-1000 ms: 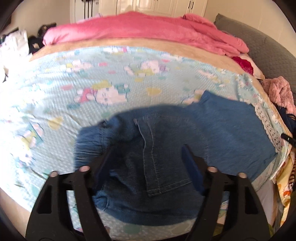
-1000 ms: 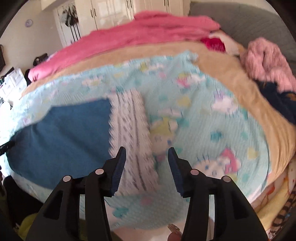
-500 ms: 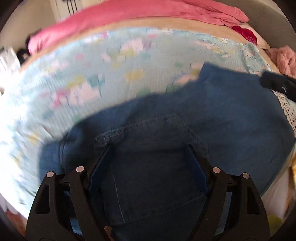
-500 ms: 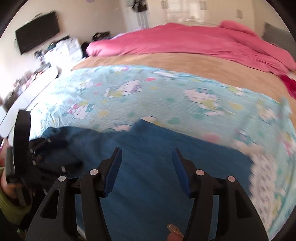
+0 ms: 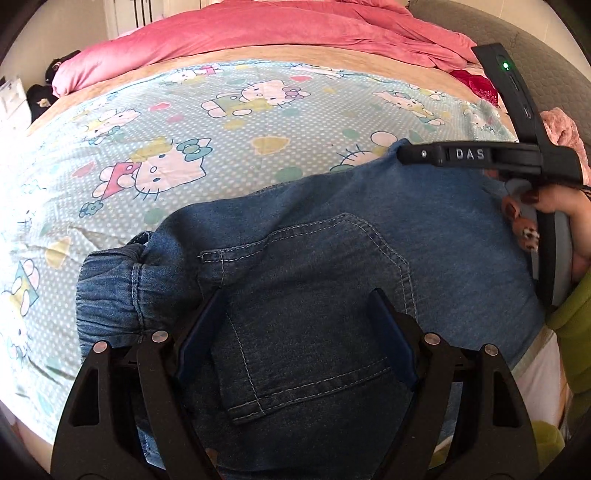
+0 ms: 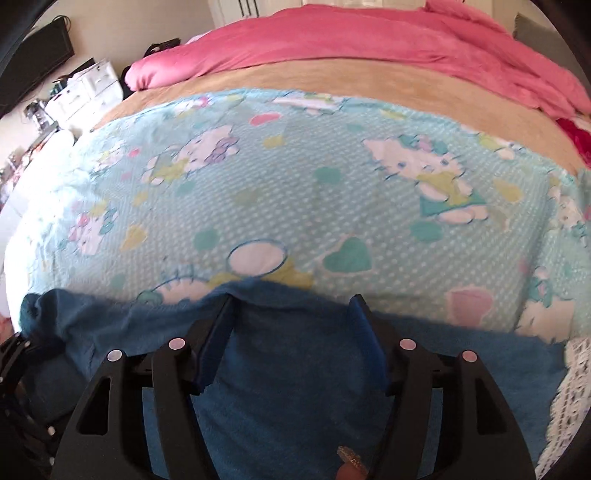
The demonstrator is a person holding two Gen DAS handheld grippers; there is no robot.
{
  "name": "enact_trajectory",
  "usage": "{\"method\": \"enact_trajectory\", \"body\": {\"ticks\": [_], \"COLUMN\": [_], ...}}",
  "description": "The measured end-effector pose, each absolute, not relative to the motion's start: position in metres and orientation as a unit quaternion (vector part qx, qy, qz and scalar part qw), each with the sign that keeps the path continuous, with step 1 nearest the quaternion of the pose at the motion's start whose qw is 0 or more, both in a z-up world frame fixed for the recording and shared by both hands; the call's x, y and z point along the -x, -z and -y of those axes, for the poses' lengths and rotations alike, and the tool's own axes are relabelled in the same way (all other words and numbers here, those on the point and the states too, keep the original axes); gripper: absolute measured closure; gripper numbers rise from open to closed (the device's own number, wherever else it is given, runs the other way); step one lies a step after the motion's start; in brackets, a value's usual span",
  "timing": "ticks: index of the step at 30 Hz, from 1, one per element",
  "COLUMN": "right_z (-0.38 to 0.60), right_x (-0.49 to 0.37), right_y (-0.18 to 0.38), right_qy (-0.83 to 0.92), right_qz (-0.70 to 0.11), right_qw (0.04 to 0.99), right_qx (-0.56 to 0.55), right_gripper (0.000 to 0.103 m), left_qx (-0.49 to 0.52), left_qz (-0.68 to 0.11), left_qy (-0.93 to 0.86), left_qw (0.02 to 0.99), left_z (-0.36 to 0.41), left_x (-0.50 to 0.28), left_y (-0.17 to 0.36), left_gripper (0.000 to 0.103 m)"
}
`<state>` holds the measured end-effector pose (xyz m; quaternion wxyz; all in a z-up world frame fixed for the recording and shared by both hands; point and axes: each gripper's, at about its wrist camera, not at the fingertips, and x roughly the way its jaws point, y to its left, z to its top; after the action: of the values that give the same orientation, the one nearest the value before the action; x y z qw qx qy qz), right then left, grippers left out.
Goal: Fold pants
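Blue denim pants (image 5: 332, 266) lie folded on the bed near its front edge, back pocket up, elastic waistband (image 5: 110, 291) at the left. My left gripper (image 5: 299, 306) is open, its fingers just over the pocket. My right gripper (image 6: 291, 310) is open above the far edge of the pants (image 6: 295, 387). In the left wrist view the right gripper (image 5: 417, 154) shows side-on over the pants' far right corner, held by a hand.
The pants rest on a light blue cartoon-cat sheet (image 5: 221, 122) over a tan blanket (image 6: 295, 77). A pink duvet (image 5: 295, 29) lies at the back. A white lace trim (image 6: 569, 398) is at the right. White drawers (image 6: 85, 88) stand left of the bed.
My right gripper has swung left from the sheet's lace edge onto the far edge of the pants. My left gripper has moved closer over the pocket. Both stayed open.
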<state>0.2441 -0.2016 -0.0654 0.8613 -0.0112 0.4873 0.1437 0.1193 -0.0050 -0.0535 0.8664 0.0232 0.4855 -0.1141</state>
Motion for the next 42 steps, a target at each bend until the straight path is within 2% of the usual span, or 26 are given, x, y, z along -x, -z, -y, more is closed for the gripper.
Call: {"method": "enact_trajectory", "body": {"ticks": [7, 11, 21, 28, 34, 40, 42], "right_z": [0.244, 0.287, 0.368, 0.386, 0.373, 0.359, 0.359], "right_x": [-0.226, -0.19, -0.107, -0.067, -0.06, -0.076, -0.086], "right_y": [0.029, 0.008, -0.01, -0.028, -0.022, 0.014, 0.025], "right_qy": [-0.132, -0.113, -0.037, -0.014, -0.038, -0.071, -0.079], "right_qz": [-0.446, -0.424, -0.42, -0.396, -0.397, -0.449, -0.462], "right_qw": [0.885, 0.898, 0.905, 0.918, 0.917, 0.89, 0.882], "right_qx": [-0.03, -0.043, -0.049, -0.035, -0.015, -0.029, -0.054], "right_gripper": [0.04, 0.028, 0.028, 0.028, 0.028, 0.028, 0.028], "left_qx": [-0.02, -0.014, 0.001, -0.006, -0.035, -0.079, -0.085], "left_qz": [-0.477, -0.469, -0.449, -0.432, -0.43, -0.5, -0.497], "left_qy": [0.114, 0.119, 0.12, 0.148, 0.172, 0.167, 0.171], "left_qw": [0.871, 0.875, 0.886, 0.89, 0.886, 0.846, 0.847], "left_z": [0.002, 0.003, 0.005, 0.033, 0.073, 0.086, 0.085], "left_x": [-0.117, -0.111, -0.092, -0.084, -0.089, -0.087, -0.082], "left_y": [0.052, 0.045, 0.022, 0.001, 0.003, 0.052, 0.059], "left_gripper": [0.031, 0.021, 0.011, 0.01, 0.01, 0.01, 0.01]}}
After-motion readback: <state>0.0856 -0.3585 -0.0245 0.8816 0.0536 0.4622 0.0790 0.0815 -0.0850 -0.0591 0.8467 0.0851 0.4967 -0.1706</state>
